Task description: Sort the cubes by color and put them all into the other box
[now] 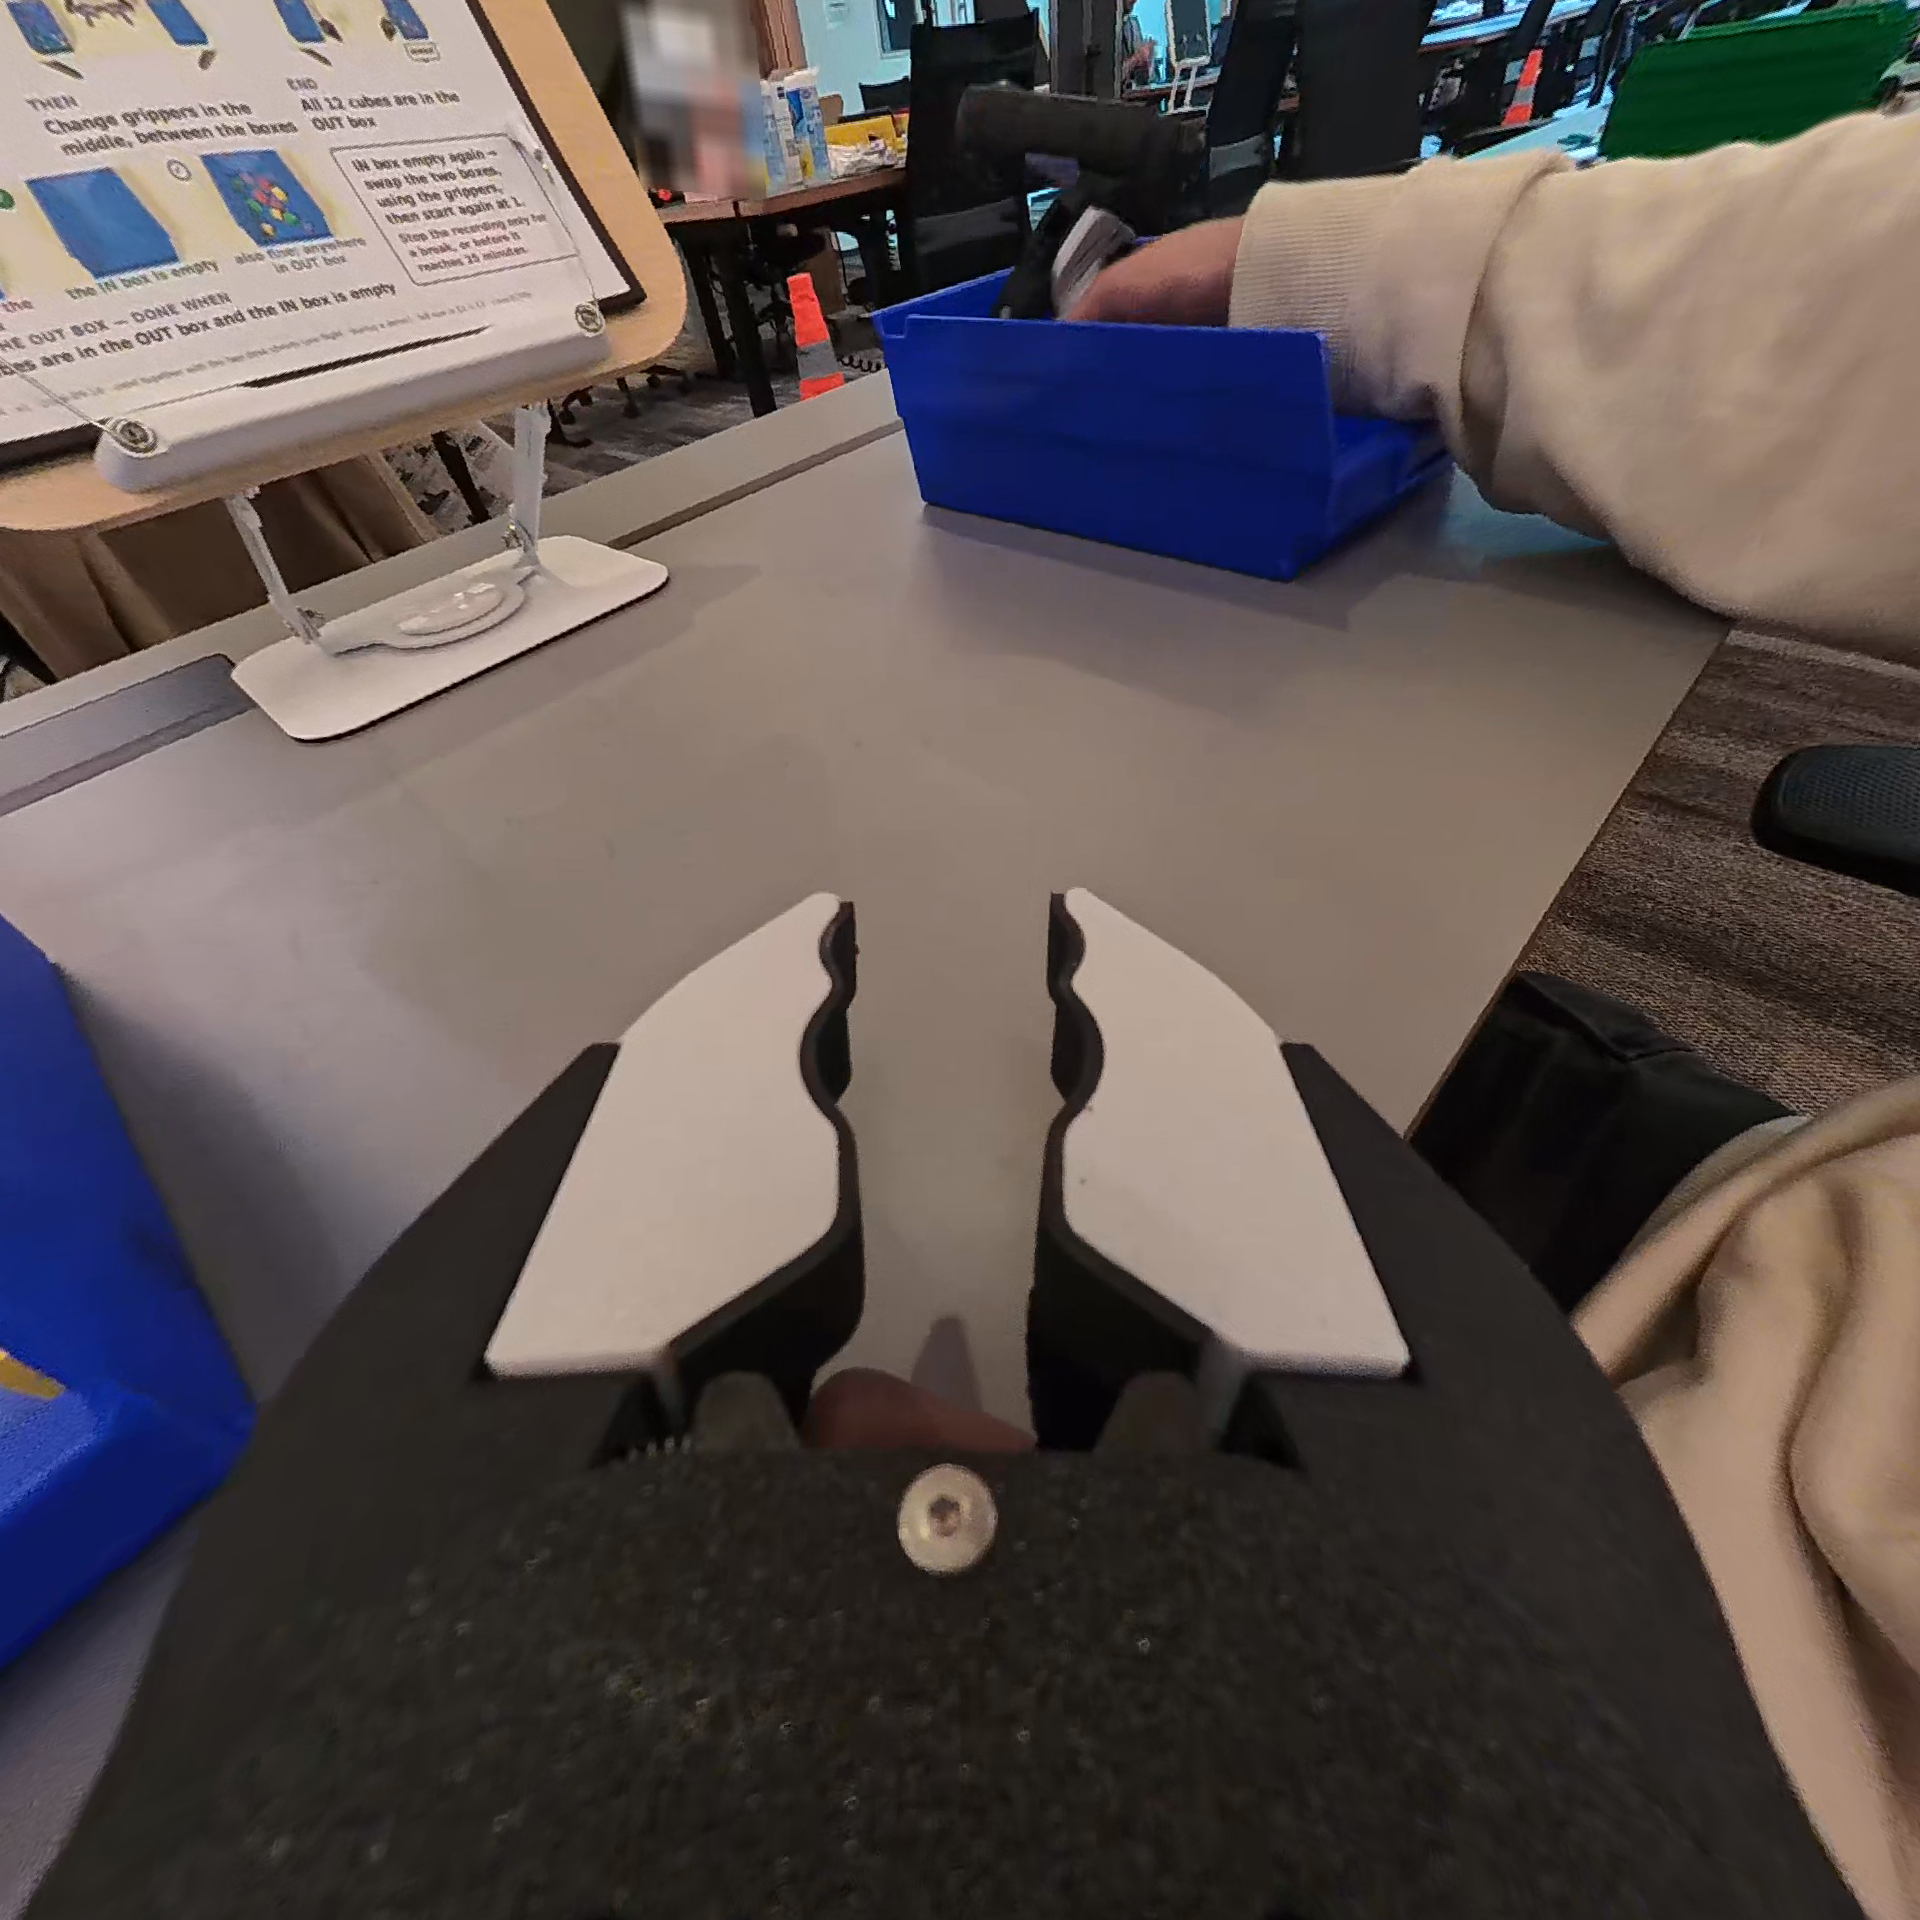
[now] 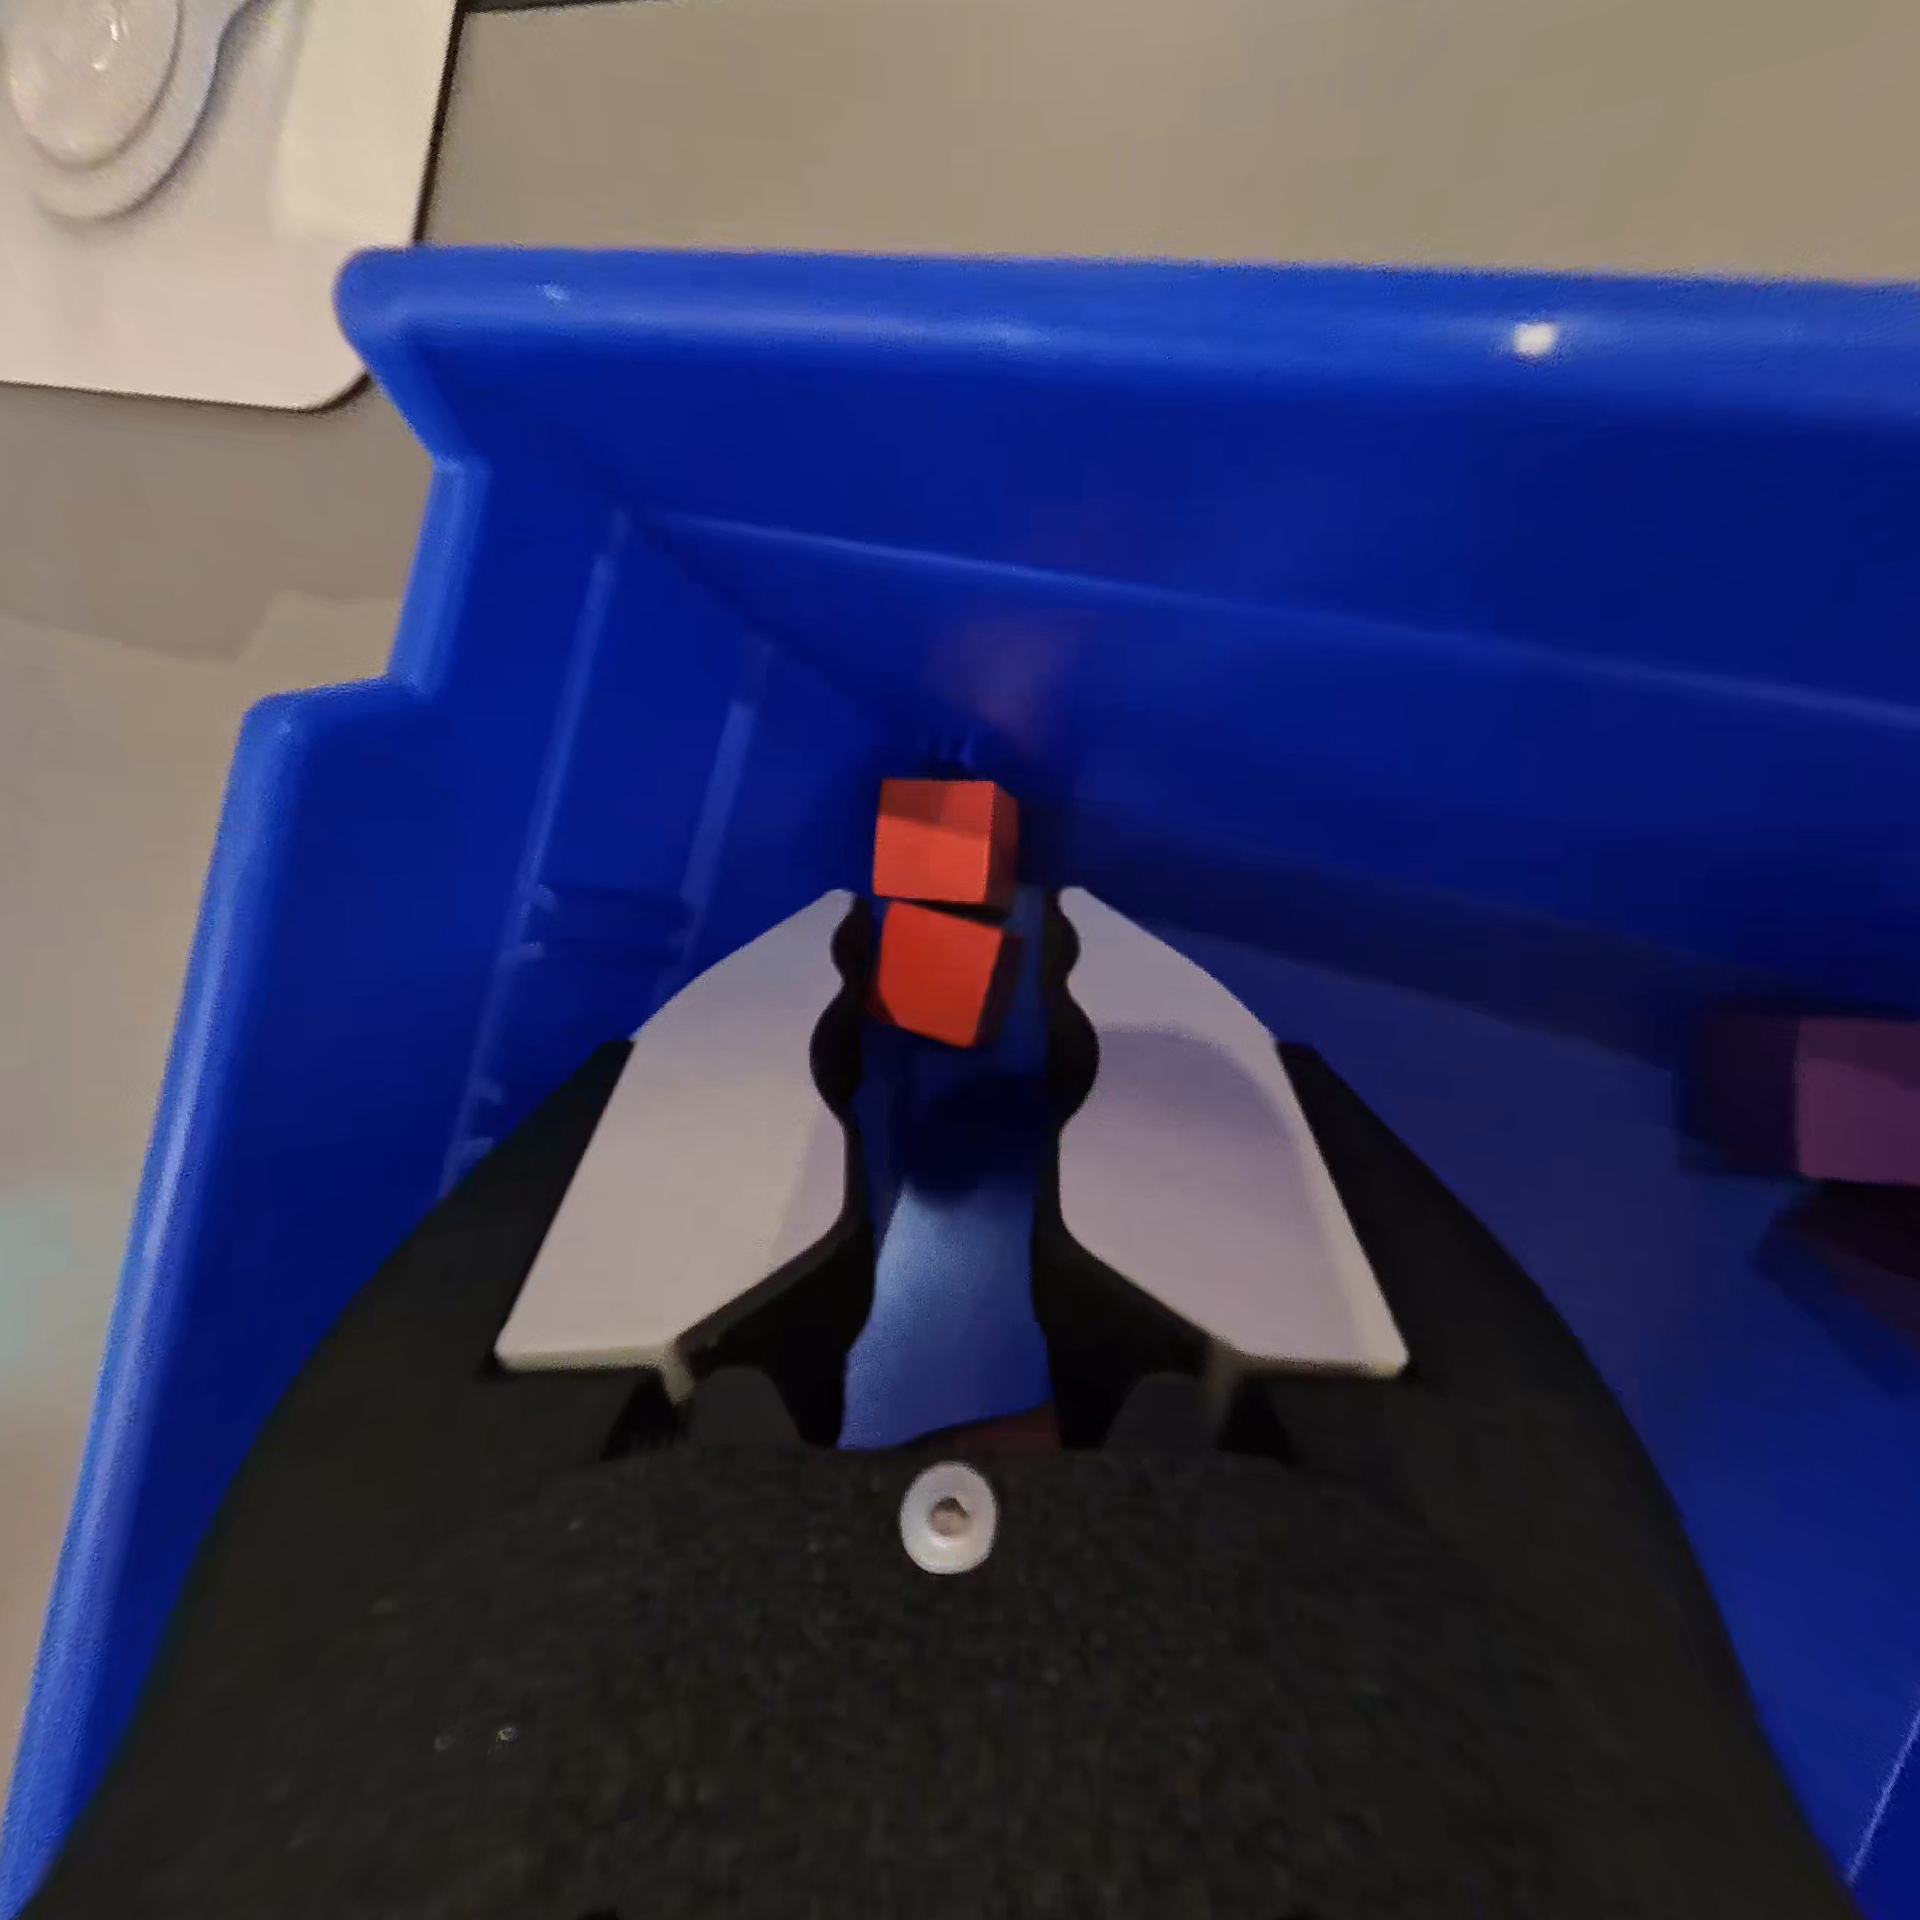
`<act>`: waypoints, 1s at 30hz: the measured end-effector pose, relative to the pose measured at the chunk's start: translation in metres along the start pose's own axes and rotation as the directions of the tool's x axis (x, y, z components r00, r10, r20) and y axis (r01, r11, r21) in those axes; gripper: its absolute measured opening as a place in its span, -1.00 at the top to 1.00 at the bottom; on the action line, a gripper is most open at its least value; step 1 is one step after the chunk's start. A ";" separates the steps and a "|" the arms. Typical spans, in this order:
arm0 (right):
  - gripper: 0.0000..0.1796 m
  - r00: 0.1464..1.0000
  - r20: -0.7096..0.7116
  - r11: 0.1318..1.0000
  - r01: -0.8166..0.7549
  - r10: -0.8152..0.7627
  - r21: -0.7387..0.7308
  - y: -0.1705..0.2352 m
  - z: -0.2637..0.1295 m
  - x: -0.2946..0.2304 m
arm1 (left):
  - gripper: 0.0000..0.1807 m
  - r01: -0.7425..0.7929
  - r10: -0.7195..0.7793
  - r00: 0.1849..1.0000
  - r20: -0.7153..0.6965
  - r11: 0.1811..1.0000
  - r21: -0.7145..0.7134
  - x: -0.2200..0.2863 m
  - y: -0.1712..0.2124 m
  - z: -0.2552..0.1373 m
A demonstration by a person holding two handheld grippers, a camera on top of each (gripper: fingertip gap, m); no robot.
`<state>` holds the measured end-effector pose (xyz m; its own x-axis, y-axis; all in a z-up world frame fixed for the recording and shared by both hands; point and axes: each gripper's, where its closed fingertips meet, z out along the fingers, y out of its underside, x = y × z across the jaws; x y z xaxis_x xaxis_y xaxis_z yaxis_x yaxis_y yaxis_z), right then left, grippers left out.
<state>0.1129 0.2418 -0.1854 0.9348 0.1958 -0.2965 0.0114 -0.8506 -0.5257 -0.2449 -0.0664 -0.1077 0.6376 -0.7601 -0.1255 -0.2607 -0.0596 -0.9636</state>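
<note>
My right gripper (image 2: 956,940), jaws parted, straddles a red cube (image 2: 938,971); purple cubes (image 2: 1849,1112) blur, cut off at right. My left gripper (image 1: 951,935) gapes over bare table (image 1: 935,727).

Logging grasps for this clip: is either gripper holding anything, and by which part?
Left gripper: open, empty above the table. Right gripper: open inside the blue box, a red cube between its jaws, seemingly ungripped.

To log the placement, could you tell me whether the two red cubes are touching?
Touching: the right wrist view shows the nearer red cube meeting the farther red cube with no blue floor between.
</note>
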 end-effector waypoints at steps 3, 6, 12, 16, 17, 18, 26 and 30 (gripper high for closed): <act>0.56 0.997 0.080 0.997 -0.028 0.022 0.073 -0.003 -0.031 -0.011 | 0.61 -0.016 0.016 1.000 -0.003 1.000 0.001 0.003 -0.001 -0.001; 0.55 0.994 0.100 0.958 0.004 -0.034 0.286 -0.004 -0.099 -0.033 | 0.61 -0.047 0.047 0.999 0.025 0.999 0.006 0.000 -0.004 -0.002; 0.54 0.940 0.197 0.800 0.114 -0.278 0.589 0.112 -0.175 -0.172 | 0.62 -0.007 0.016 0.993 0.119 0.997 -0.075 -0.015 0.004 0.002; 0.53 0.875 0.285 0.832 0.205 -0.392 0.515 0.213 -0.138 -0.253 | 0.61 0.042 -0.023 0.991 0.135 0.989 -0.140 -0.020 0.016 0.007; 0.55 0.867 0.251 0.812 0.251 -0.431 0.527 0.221 -0.136 -0.260 | 0.60 0.039 -0.020 0.991 0.133 0.988 -0.148 -0.020 0.017 0.007; 0.58 0.859 0.207 0.783 0.296 -0.469 0.546 0.224 -0.135 -0.263 | 0.59 0.038 -0.018 0.991 0.134 0.988 -0.151 -0.021 0.018 0.008; 0.59 0.844 0.196 0.779 0.338 -0.500 0.529 0.230 -0.130 -0.271 | 0.56 -0.008 0.022 0.998 0.064 0.977 -0.211 -0.017 0.024 0.002; 0.60 0.846 0.215 0.794 0.329 -0.488 0.511 0.229 -0.128 -0.271 | 0.56 -0.065 0.078 0.996 0.041 0.967 -0.245 -0.035 0.011 -0.026</act>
<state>-0.0920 -0.0691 -0.1234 0.7087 0.6859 -0.1653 0.1347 -0.3615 -0.9226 -0.2893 -0.0574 -0.1075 0.6448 -0.7350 -0.2098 -0.4715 -0.1665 -0.8660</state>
